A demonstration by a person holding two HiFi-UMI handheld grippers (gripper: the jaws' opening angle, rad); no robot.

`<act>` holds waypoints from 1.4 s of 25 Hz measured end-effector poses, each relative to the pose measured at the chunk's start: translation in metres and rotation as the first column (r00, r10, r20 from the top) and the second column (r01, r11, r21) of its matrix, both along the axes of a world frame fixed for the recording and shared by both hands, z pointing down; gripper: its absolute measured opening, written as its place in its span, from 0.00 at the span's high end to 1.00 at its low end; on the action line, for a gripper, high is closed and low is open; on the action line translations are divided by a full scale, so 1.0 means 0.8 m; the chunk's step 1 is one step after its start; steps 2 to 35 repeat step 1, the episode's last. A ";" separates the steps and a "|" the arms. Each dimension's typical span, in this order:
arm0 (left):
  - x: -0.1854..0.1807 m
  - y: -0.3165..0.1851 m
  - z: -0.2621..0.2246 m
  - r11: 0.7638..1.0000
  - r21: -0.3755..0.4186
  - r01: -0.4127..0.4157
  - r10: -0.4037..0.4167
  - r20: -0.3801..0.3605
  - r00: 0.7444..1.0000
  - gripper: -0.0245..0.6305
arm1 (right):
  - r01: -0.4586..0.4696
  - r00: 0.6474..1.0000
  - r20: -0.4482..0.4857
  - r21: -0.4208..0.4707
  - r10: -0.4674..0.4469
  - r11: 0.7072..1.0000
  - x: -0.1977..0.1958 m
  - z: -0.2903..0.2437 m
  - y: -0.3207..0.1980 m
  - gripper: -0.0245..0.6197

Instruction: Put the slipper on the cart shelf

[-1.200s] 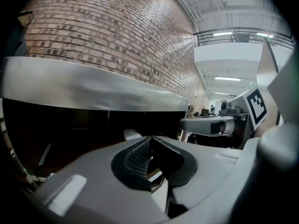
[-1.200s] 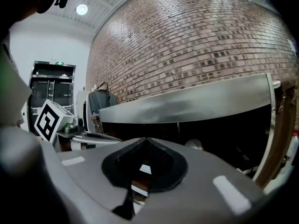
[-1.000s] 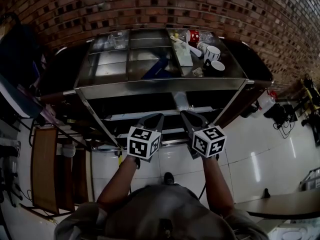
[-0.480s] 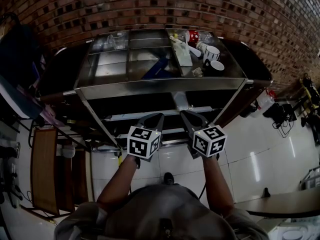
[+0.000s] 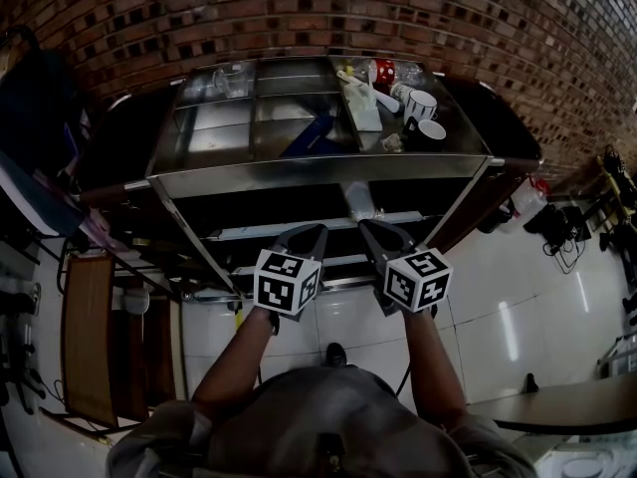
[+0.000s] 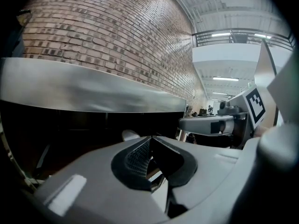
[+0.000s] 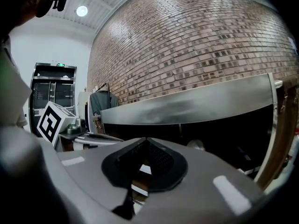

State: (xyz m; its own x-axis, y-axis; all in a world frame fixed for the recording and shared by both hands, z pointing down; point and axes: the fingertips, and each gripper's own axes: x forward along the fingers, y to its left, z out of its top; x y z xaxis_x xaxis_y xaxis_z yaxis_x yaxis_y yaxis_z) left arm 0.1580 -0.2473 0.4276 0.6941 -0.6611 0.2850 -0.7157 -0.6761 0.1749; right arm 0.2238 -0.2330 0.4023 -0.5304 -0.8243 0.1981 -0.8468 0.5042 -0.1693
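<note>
A steel cart (image 5: 318,172) stands against the brick wall. In its top tray lies a blue slipper-like thing (image 5: 311,134), tilted, near the middle. Below the tray the cart's lower shelves (image 5: 289,232) are dark. My left gripper (image 5: 317,231) and right gripper (image 5: 365,226) are held side by side in front of those lower shelves, well below the blue thing. Both point at the cart. The left gripper (image 6: 150,138) is shut with nothing between its pads, and so is the right gripper (image 7: 147,140). Each gripper view shows the cart's steel rim (image 6: 93,94) ahead.
Two mugs (image 5: 422,106), a red can (image 5: 384,71) and small items fill the tray's right part. A wooden chair (image 5: 90,337) stands at the left and a table corner (image 5: 557,406) at the lower right. White floor tiles (image 5: 498,307) lie under the cart.
</note>
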 end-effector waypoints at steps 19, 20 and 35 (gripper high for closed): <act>0.001 0.000 0.000 1.000 0.000 0.000 0.000 0.001 1.000 0.95 | 0.000 1.000 0.001 -0.001 0.000 1.000 0.001 0.001 0.000 0.96; 0.001 0.000 0.000 1.000 0.000 0.000 0.000 0.001 1.000 0.95 | 0.000 1.000 0.001 -0.001 0.000 1.000 0.001 0.001 0.000 0.96; 0.001 0.000 0.000 1.000 0.000 0.000 0.000 0.001 1.000 0.95 | 0.000 1.000 0.001 -0.001 0.000 1.000 0.001 0.001 0.000 0.96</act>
